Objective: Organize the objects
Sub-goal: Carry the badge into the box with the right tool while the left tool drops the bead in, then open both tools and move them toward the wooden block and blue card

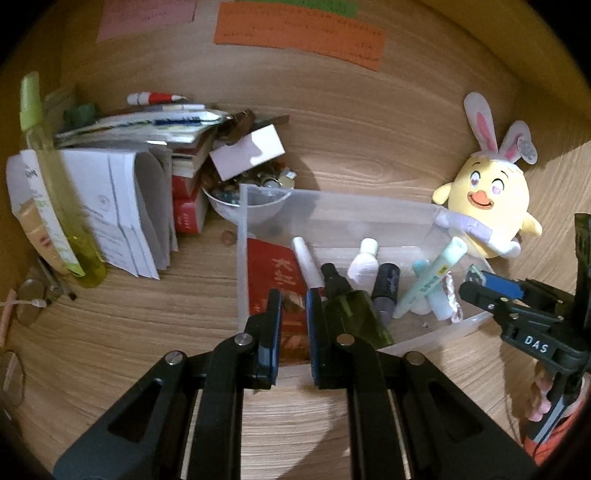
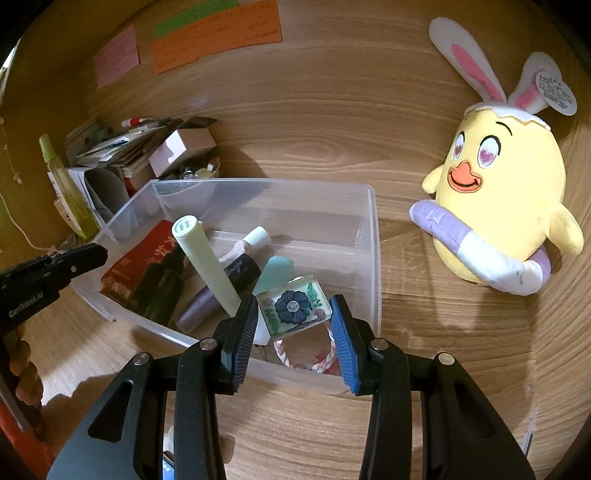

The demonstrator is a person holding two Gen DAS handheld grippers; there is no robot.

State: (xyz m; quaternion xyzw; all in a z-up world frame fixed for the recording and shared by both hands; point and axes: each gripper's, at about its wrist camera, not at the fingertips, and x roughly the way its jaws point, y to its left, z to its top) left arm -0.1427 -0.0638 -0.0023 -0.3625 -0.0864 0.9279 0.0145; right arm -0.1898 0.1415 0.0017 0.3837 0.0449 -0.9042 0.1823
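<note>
A clear plastic bin (image 2: 373, 236) (image 1: 242, 229) on the wooden surface holds a red booklet (image 1: 275, 280), a dark green bottle (image 1: 351, 314), a pale green tube (image 2: 207, 266), a white bottle (image 1: 364, 264) and other small items. My right gripper (image 2: 293, 317) is over the bin's near corner. A square glass tile with a blue flower (image 2: 293, 308) sits between its fingers, tilted, on a pink braided ring (image 2: 314, 360); the jaws stand a little wider than the tile. My left gripper (image 1: 293, 325) is nearly shut and empty, over the red booklet.
A yellow plush chick with bunny ears (image 2: 506, 199) leans on the wall at the right. At the left stand books and papers (image 1: 122, 206), a green spray bottle (image 1: 55, 184), a white bowl of trinkets (image 1: 247, 199) and a white box (image 1: 247, 151). Coloured paper notes (image 1: 299, 33) hang on the wall.
</note>
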